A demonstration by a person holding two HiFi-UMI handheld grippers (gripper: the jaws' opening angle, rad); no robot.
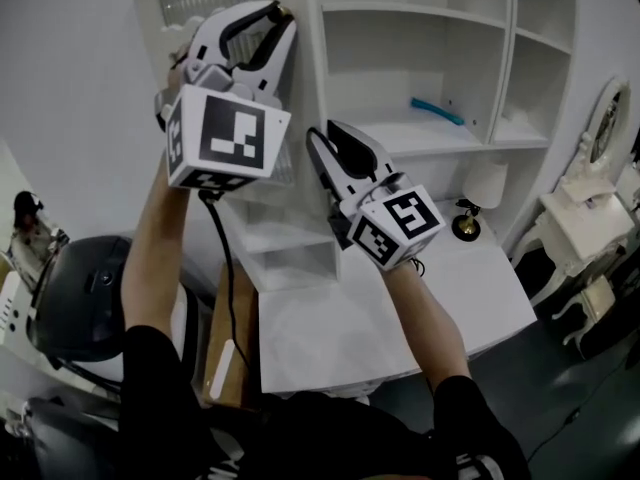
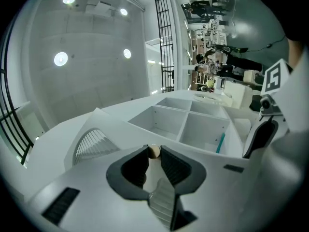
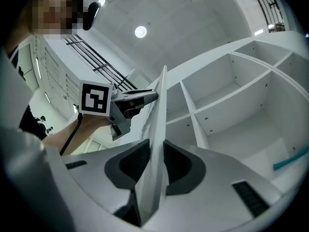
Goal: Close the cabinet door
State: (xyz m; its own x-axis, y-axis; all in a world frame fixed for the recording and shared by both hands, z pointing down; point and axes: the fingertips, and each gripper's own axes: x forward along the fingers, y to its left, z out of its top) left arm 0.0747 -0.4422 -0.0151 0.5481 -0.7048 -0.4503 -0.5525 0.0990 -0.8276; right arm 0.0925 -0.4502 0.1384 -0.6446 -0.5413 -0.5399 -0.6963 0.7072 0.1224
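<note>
- The left gripper [image 1: 277,18] is raised to the upper left of a white cabinet [image 1: 420,58], its arm stretched up from the bottom of the head view.
- In the left gripper view, the left gripper [image 2: 153,148] has its jaws drawn in to a narrow gap. Their tips pinch a small round, pale wooden knob [image 2: 154,152], which touches both dark pads.
- The knob belongs to the cabinet door [image 2: 94,141], a white panel with an arched, slatted inset that lies just left of the jaws in that view.
- The right gripper [image 1: 328,136] sits lower and further right, close beside the left one and in front of the open shelves.
- In the right gripper view, the right gripper [image 3: 157,148] is clamped on the cabinet door [image 3: 160,105]. The door shows edge-on as a thin white board that rises straight out from between the two ribbed pads, one pad on each face.
- The door stands open, swung out from the cabinet. In the right gripper view the left gripper [image 3: 153,96] is on the left side of the board and the bare shelf compartments [image 3: 231,100] are on its right.
- A slim teal object [image 1: 437,110] lies on one open shelf, well apart from both grippers.
- A white desk [image 1: 400,308] stands below the cabinet.
</note>
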